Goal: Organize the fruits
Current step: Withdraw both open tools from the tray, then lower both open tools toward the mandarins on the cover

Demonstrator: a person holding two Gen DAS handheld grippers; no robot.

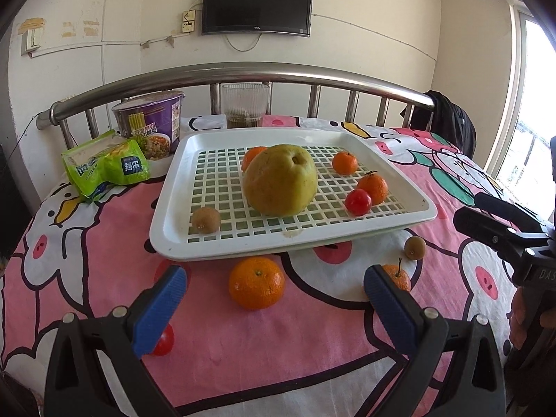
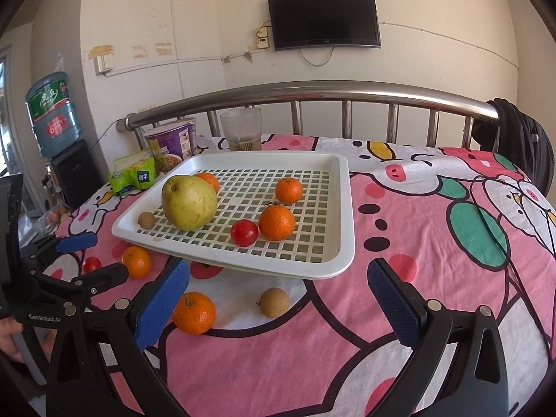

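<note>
both the left gripper [image 1: 274, 299] and right gripper [image 2: 278, 299] are held wide apart above loose fruit beside the tray [image 1: 166, 222].

Bed [image 2: 434, 229] with pink cartoon-print sheet; steel rail across the far edge. White slotted tray [image 1: 173, 205] sits near the middle, toward the far edge. At the far left corner: green snack bag [image 1: 104, 166], purple noodle cup [image 1: 153, 125], ribbed clear cup [image 1: 245, 104] against the rail. On the sheet near the tray's front edge: large mandarin [image 1: 256, 282], stemmed mandarin [image 2: 194, 312], brown longan-like fruit [image 2: 274, 301]. Small red fruit [image 2: 92, 264] lies toward the left edge. Dark garment [image 2: 521, 139] at the far right corner.
</note>
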